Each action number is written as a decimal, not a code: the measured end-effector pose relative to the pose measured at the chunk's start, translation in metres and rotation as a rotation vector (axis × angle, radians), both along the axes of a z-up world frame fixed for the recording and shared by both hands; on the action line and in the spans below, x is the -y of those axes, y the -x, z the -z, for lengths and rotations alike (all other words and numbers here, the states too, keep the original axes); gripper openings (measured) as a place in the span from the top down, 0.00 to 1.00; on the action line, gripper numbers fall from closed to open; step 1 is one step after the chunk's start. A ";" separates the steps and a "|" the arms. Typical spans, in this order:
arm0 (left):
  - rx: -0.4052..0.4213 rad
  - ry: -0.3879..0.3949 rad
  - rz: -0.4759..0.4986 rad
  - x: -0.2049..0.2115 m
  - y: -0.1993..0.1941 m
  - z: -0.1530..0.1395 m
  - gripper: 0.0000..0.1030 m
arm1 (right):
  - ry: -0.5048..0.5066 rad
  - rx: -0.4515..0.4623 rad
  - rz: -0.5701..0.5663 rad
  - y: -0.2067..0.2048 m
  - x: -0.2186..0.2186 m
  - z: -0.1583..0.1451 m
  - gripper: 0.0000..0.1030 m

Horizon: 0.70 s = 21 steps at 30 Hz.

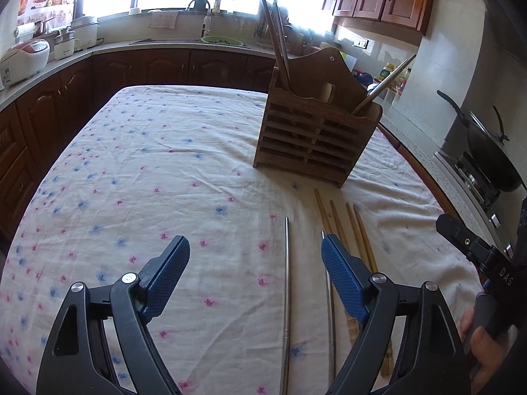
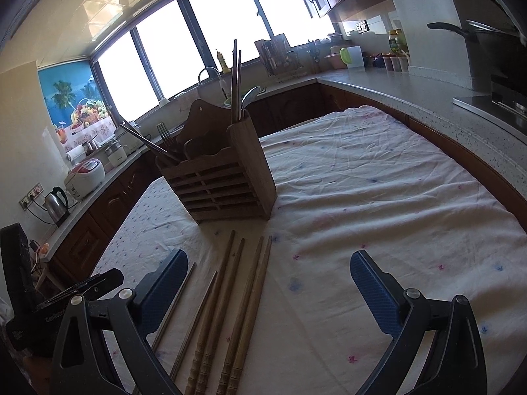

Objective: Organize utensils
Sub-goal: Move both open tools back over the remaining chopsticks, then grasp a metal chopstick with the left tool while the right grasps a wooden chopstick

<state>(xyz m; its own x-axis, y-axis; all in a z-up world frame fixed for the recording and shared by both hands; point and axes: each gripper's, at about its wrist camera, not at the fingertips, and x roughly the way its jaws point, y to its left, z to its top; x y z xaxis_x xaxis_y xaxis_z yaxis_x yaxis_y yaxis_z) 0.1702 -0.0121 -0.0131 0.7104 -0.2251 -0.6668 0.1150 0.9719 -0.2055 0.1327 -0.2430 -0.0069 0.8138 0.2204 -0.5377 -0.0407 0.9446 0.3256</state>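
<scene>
On a floral tablecloth (image 1: 148,164) in a kitchen, my left gripper (image 1: 255,260) hangs with jaws wide apart over a metal chopstick (image 1: 286,283), gripping nothing. My right gripper (image 2: 266,273), equally spread and empty, frames four wooden chopsticks (image 2: 230,302) lying before the wooden utensil holder (image 2: 224,181).

The right gripper (image 2: 266,270) hangs low over the flowered tablecloth (image 2: 378,197) with its blue pads (image 2: 372,289) spread wide and nothing between them but cloth and chopstick ends. Four wooden chopsticks (image 2: 230,312) lie side by side on the cloth, with two thinner metal chopsticks (image 2: 194,316) just to their left, one passing under the left pad. Beyond them stands a slatted wooden utensil holder (image 2: 224,184), upright, with metal chopsticks, a fork and a spoon sticking out of its compartments.
</scene>
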 end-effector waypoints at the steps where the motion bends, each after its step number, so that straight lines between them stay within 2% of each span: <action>1: -0.011 -0.006 0.011 0.002 -0.001 0.002 0.29 | 0.006 -0.007 -0.004 -0.002 -0.001 0.001 0.07; 2: -0.025 -0.014 0.020 0.005 -0.003 0.004 0.37 | 0.011 -0.015 -0.006 -0.004 -0.002 0.003 0.09; 4: -0.049 -0.025 0.040 0.009 -0.007 0.009 0.44 | 0.024 -0.038 -0.013 -0.009 -0.006 0.007 0.21; 8: -0.072 -0.034 0.062 0.016 -0.010 0.016 0.48 | 0.043 -0.094 -0.036 -0.020 -0.012 0.018 0.38; 10: -0.089 -0.041 0.075 0.019 -0.014 0.019 0.51 | 0.055 -0.121 -0.050 -0.026 -0.016 0.023 0.50; 15: -0.137 -0.056 0.100 0.026 -0.024 0.029 0.59 | 0.080 -0.184 -0.087 -0.044 -0.024 0.034 0.65; 21: -0.164 -0.074 0.127 0.035 -0.039 0.035 0.68 | 0.116 -0.235 -0.103 -0.063 -0.032 0.045 0.75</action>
